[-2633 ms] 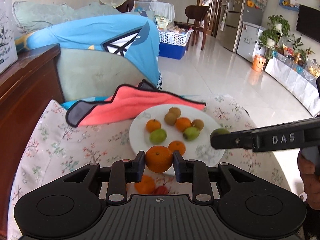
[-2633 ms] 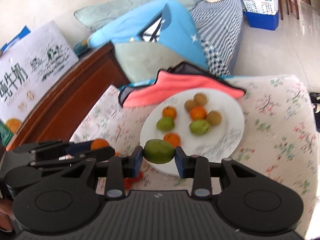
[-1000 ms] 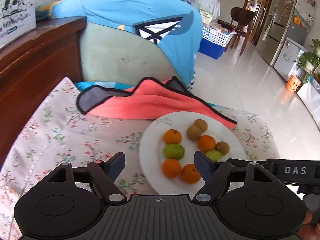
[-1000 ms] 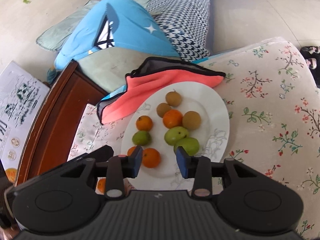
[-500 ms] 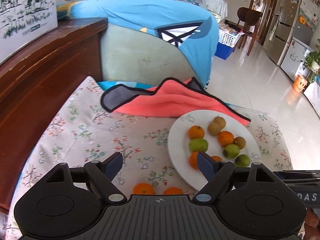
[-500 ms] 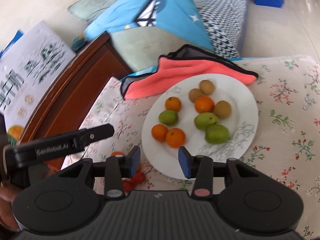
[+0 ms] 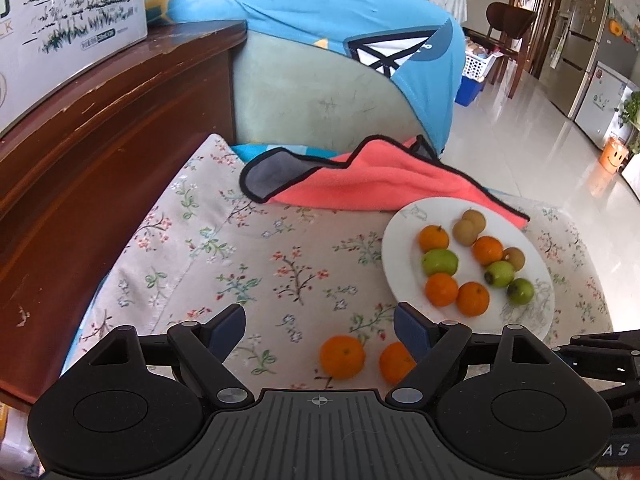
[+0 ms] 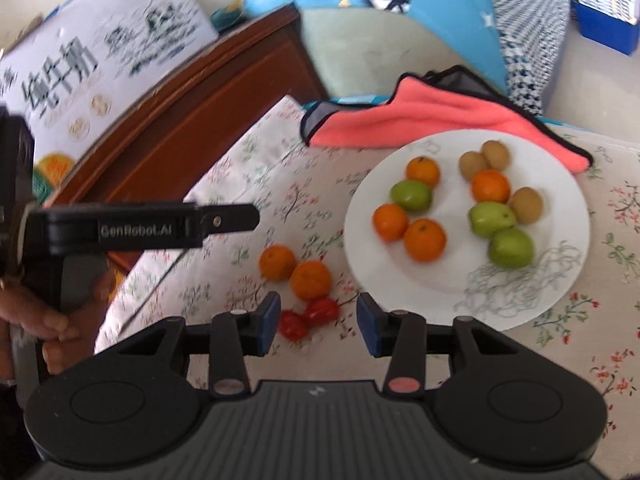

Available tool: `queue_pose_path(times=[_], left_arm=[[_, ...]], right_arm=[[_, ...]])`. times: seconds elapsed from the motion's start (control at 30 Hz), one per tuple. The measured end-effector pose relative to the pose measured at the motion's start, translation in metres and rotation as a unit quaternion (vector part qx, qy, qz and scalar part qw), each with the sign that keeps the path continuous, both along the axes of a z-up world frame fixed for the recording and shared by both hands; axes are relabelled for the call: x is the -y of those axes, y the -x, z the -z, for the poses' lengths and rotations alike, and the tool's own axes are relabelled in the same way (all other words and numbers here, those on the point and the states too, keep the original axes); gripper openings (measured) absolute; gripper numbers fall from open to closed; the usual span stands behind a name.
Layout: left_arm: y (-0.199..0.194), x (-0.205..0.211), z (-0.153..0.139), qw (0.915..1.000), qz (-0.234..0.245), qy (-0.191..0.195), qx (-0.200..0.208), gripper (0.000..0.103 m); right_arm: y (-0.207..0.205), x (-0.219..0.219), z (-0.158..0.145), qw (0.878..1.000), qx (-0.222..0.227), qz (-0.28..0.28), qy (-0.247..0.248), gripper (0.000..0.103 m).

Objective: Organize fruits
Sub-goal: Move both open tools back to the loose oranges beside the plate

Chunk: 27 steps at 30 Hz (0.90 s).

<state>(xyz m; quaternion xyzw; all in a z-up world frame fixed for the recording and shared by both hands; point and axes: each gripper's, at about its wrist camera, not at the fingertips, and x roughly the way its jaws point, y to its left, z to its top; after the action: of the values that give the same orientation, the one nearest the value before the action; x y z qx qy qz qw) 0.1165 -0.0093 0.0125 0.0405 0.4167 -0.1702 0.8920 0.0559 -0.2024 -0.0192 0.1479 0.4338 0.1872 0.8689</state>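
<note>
A white plate (image 7: 404, 236) (image 8: 452, 276) on the flowered cloth holds several oranges, three green fruits (image 8: 511, 247) and three brown kiwis (image 8: 527, 199). Two loose oranges (image 7: 342, 356) (image 8: 310, 280) lie on the cloth left of the plate, with two small red fruits (image 8: 322, 310) just in front of them. My left gripper (image 7: 320, 330) hovers open and empty above the loose oranges; its finger (image 8: 224, 220) reaches in from the left. My right gripper (image 8: 318, 322) is open above the red fruits, touching nothing.
A pink towel with black edging (image 7: 372, 184) lies behind the plate. A dark wooden cabinet (image 7: 100, 152) bearing a milk carton box (image 7: 68, 24) stands along the left. A blue-covered sofa (image 7: 328, 92) rises behind. A hand (image 8: 52, 320) grips the left tool's handle.
The orange and the green fruit once held now lie on the plate. Both grippers have swung left off the plate, bringing the loose oranges and red fruits into view; the right one rolled.
</note>
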Motion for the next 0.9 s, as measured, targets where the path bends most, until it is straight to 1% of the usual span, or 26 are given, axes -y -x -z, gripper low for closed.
queue_pose_path(times=[0.1,0.2,0.3,0.47,0.63,0.9], left_arm=[[-0.002,-0.005,0.003,0.9999,-0.012,-0.009,-0.002,0.083],[-0.005,-0.011,0.005,0.9992,-0.034,-0.018,-0.007,0.083],[-0.007,-0.018,0.005,0.9985,-0.052,-0.012,-0.011,0.083],[-0.007,-0.017,0.011,0.9984,-0.050,-0.011,-0.023,0.083],[-0.008,-0.016,0.015,0.9980,-0.054,-0.014,-0.029,0.083],[-0.009,-0.017,0.018,0.9976,-0.059,-0.015,-0.034,0.083]], right_arm=[[-0.001,-0.008,0.002,1.000,0.006,-0.008,0.014,0.044],[-0.003,-0.017,0.002,0.999,0.021,-0.010,0.030,0.044],[-0.009,-0.022,0.005,0.999,0.028,-0.006,0.040,0.044],[-0.017,-0.033,0.013,0.998,0.031,-0.016,0.058,0.044],[-0.023,-0.042,0.022,0.996,0.029,-0.020,0.077,0.044],[-0.031,-0.057,0.028,0.993,0.039,-0.031,0.103,0.043]])
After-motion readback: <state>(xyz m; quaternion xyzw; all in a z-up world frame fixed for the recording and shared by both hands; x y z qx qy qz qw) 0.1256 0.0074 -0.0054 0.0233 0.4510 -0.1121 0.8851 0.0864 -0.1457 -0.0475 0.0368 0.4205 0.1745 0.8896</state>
